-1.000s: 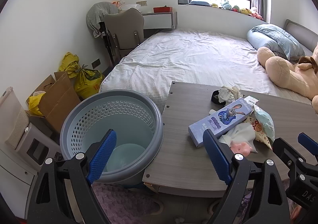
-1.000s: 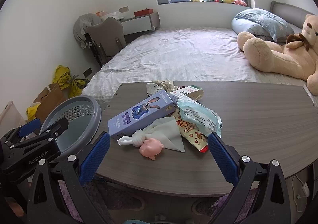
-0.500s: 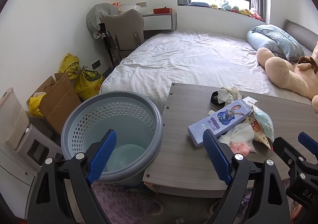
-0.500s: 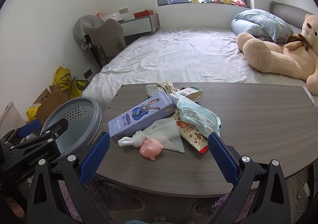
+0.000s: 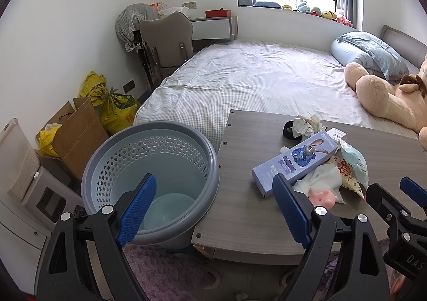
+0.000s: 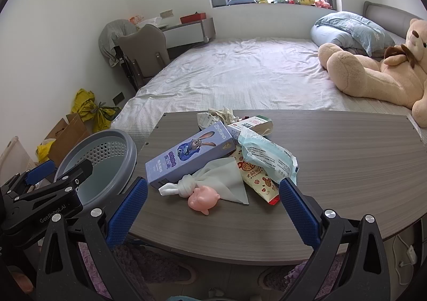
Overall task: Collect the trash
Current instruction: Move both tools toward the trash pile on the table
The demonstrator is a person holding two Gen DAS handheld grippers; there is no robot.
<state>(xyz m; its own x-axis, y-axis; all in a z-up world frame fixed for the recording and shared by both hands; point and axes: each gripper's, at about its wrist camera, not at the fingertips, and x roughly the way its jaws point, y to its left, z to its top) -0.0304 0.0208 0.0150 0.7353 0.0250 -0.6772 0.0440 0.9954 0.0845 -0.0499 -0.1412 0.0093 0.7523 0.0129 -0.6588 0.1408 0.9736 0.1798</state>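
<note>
Both your grippers, left gripper (image 5: 213, 204) and right gripper (image 6: 213, 210), hang spread wide and empty at the grey table's (image 6: 347, 167) near edge, the empty perforated basket (image 5: 149, 167) beside it, the trash pile (image 6: 218, 159) just ahead of your right fingers (image 6: 299, 212), the bed (image 6: 240, 79) beyond.

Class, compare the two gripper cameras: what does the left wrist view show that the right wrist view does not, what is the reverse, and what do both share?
Only the left wrist view looks down to the pale bottom of the round grey perforated plastic basket, and shows a dark ring-shaped object behind the trash pile.

Only the right wrist view shows the big tan teddy bear's face and a white cable under the table.

Both show the grey wood-grain table, the purple cartoon-rabbit box, the pink pig toy, and both open grippers.
</note>
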